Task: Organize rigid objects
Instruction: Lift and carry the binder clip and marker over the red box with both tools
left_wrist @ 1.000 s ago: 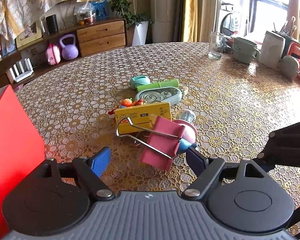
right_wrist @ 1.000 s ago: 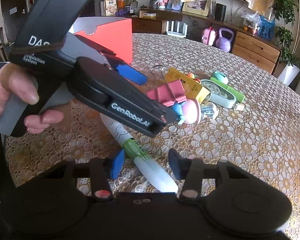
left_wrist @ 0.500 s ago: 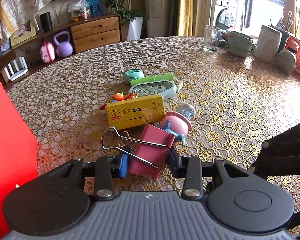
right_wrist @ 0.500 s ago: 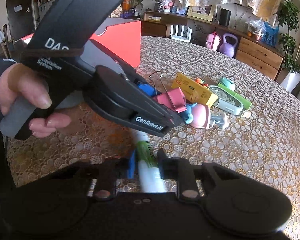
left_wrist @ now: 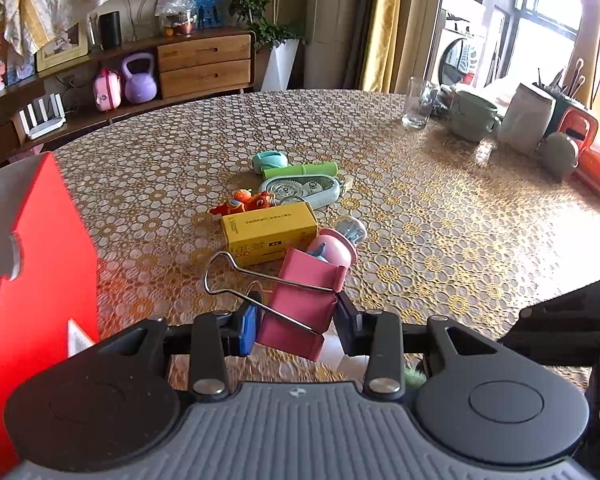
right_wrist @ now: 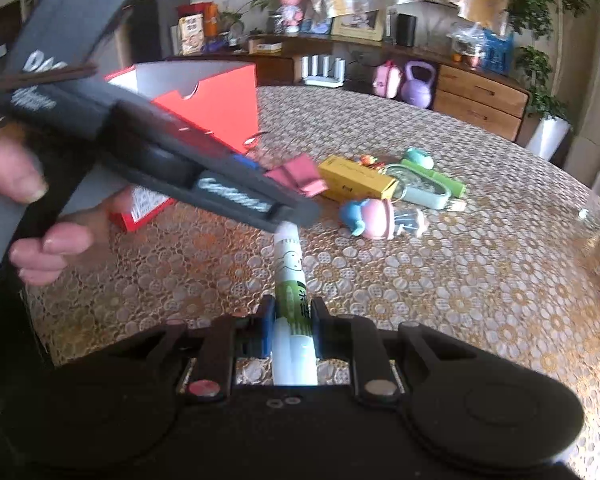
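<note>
My left gripper is shut on a pink binder clip and holds it just above the tablecloth, its wire handles pointing left. In the right wrist view the same clip shows at the tip of the left gripper, held by a hand. My right gripper is shut on a white and green glue stick that points away from me. On the table lie a yellow box, a pink and blue toy, a correction tape dispenser, a green tube and an orange fish toy.
A red open box stands at the left, close to the left gripper. A glass, a green mug, a white container and an orange object stand at the table's far right. A sideboard runs along the back wall.
Both grippers closed, the left on the binder clip and the right on the glue stick. Both then rose a little, taking the clip and the glue stick off the cloth.
</note>
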Available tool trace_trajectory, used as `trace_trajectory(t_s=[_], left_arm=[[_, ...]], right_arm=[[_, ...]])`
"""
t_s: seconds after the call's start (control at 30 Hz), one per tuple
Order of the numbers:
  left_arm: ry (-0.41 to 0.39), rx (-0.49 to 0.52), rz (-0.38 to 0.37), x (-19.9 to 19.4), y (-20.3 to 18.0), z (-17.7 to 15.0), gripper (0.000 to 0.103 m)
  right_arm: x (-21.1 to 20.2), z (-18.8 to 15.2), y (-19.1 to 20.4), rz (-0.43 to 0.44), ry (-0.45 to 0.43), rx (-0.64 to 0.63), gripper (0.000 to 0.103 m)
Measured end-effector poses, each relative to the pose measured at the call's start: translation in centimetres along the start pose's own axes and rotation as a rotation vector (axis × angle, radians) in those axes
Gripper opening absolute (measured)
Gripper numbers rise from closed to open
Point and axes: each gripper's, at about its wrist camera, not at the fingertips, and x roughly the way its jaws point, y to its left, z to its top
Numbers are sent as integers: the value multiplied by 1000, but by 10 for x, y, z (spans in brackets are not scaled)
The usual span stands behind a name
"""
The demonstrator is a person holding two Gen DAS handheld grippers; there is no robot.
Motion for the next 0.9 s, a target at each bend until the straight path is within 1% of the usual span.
trace_trajectory(t_s=[0.27, 0.53, 0.77, 0.9], left_arm=[[-18, -40, 8, -47, 3, -6, 38], [-37, -69, 56, -87, 15, -8, 38], [-62, -92, 83, -120, 34, -11, 38], [-73, -88, 95, -137, 45, -13, 38]], right_arm=[[-32, 10, 8, -31, -45, 80, 18], [-68, 35, 31, -26, -101, 114, 18], [-78, 62, 56, -11, -119, 114, 18], [-77, 77, 72, 5, -111, 107, 18]])
